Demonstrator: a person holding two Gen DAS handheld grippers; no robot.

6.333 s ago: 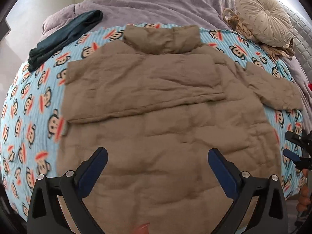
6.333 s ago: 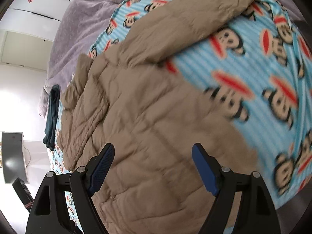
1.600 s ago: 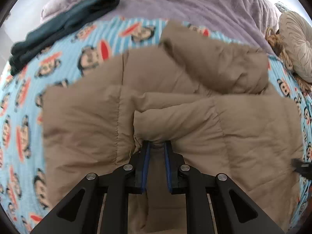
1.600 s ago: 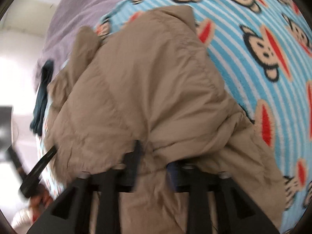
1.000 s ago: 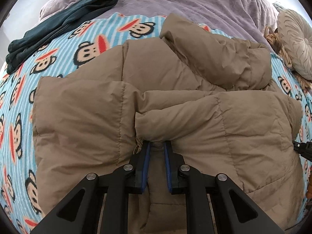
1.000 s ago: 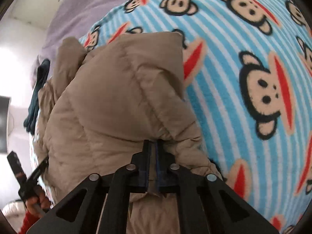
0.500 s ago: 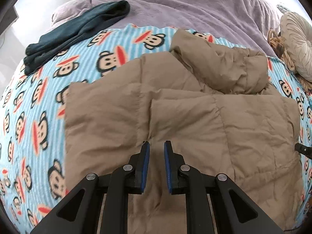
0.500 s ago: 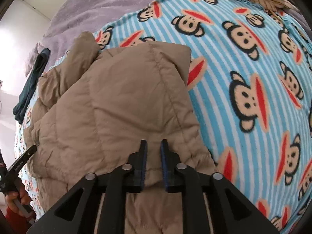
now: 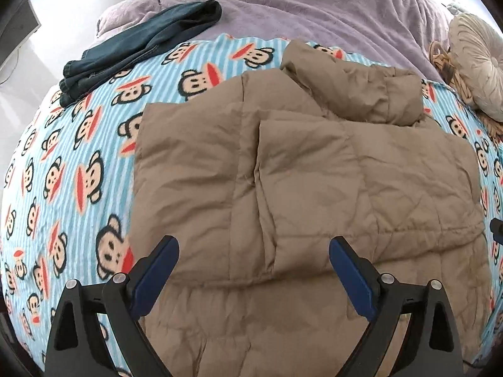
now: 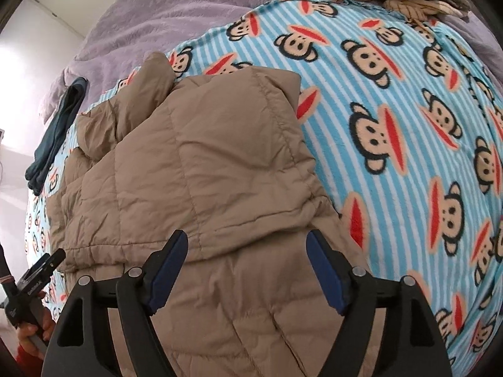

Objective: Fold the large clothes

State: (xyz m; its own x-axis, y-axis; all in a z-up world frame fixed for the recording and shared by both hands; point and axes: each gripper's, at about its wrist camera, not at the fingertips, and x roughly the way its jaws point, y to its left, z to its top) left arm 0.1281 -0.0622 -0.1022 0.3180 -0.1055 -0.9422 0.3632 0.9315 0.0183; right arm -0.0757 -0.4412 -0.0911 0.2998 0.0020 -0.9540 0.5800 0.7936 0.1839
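Observation:
A tan quilted puffer jacket [image 9: 314,182] lies folded on a blue striped monkey-print blanket [image 9: 78,157]. Its lower part is folded up over its upper part, and the hood [image 9: 355,91] pokes out at the far end. My left gripper [image 9: 253,270] is open and empty, held above the jacket's near edge. In the right wrist view the jacket [image 10: 195,172] fills the left half. My right gripper [image 10: 246,267] is open and empty above the near edge of the fold. The left gripper's tool [image 10: 31,286] shows at the lower left there.
A dark teal folded garment [image 9: 141,47] lies at the far left on a purple bedspread [image 9: 314,6]. A round beige pillow [image 9: 478,62] and a woven item [image 9: 446,62] lie at the far right. The blanket [image 10: 408,125] lies bare to the right of the jacket.
Both grippers held the jacket's hem, carried it up over the jacket, let go and drew back. Half a second ago they were nearly shut; now both are wide open.

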